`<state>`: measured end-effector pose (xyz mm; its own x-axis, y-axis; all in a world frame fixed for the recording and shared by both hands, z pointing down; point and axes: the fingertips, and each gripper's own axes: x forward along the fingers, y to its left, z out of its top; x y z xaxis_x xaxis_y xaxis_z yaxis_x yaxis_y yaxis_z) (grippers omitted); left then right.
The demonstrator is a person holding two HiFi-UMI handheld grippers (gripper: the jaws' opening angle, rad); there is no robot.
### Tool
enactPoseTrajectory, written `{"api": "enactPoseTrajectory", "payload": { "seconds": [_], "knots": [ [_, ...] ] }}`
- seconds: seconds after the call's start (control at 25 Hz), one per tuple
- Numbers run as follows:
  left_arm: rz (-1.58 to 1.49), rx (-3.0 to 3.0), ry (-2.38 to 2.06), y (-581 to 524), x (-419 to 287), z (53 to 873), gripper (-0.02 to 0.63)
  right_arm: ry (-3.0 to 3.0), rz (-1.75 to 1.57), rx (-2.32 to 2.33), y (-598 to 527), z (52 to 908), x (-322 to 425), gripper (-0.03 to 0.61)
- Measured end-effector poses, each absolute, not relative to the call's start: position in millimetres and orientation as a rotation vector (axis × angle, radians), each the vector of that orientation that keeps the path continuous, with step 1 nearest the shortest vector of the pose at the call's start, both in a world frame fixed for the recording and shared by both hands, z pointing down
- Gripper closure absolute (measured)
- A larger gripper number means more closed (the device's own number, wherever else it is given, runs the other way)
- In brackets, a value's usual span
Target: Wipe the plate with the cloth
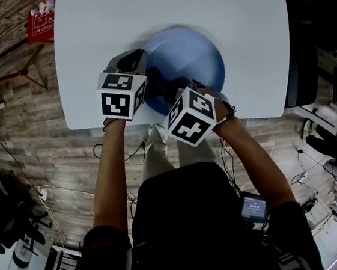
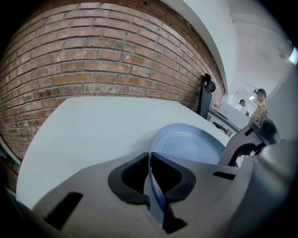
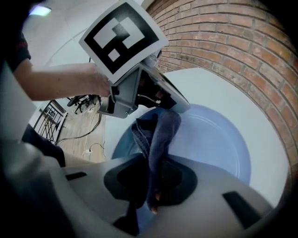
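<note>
Left tongs [image 2: 150, 162] on plate [image 2: 186, 144]; white table [image 2: 93, 130], plank floor [image 1: 51, 169], brick wall [image 2: 93, 60].

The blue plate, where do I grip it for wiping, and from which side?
Grip the thin raised rim of the plate at its near-left edge, coming from the person's side. Only the rim is slim enough for jaws; the left gripper is shut on it there, leaving the face free for the cloth in the right gripper.
</note>
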<state>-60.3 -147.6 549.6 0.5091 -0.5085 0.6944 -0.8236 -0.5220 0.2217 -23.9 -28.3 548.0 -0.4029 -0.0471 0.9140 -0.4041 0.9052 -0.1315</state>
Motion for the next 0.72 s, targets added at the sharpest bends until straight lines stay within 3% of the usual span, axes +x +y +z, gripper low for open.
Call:
{"api": "enactPoseTrajectory", "payload": {
  "seconds": [0.72],
  "knots": [
    [0.803,2.234,-1.04,-146.2,-59.2,551.2,0.581,-1.948,0.389,0.381,-46.2,548.9,-28.7,0.515]
  ]
}}
